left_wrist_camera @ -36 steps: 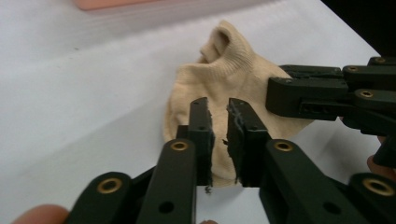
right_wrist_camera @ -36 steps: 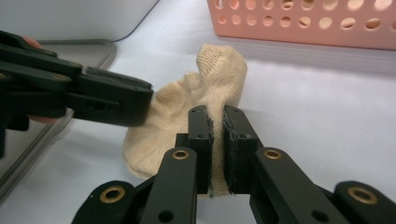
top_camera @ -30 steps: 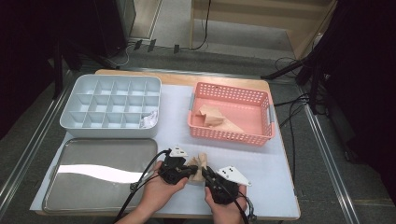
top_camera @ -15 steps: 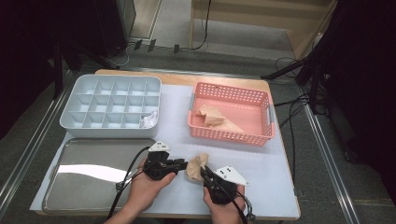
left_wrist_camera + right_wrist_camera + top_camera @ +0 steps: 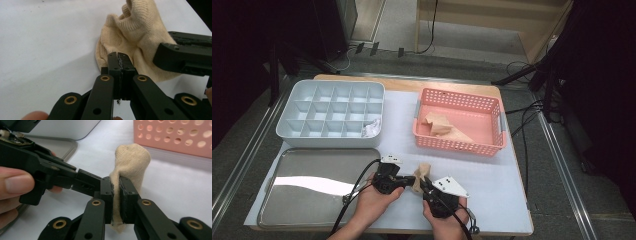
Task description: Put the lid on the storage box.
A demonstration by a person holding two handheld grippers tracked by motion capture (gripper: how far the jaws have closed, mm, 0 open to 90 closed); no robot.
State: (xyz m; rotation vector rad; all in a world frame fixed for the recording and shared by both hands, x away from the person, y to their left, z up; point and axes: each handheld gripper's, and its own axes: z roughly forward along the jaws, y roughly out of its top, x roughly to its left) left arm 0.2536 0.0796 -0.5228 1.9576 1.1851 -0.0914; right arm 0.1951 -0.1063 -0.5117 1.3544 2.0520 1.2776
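Right gripper (image 5: 115, 192): jaws clamped on a beige knitted sock (image 5: 130, 167), the fabric pinched between the pads and sticking out above and below them. Left gripper (image 5: 119, 60): jaws pressed flat together, having just opened a little and closed again; tips sit at the sock's near edge, and whether they catch a thread of it is hard to say. From above, the sock (image 5: 422, 174) is bunched up between the two grippers on the white table (image 5: 507, 200), near the front edge, just right of the metal tray (image 5: 282, 210) and in front of the pink basket (image 5: 458, 146).
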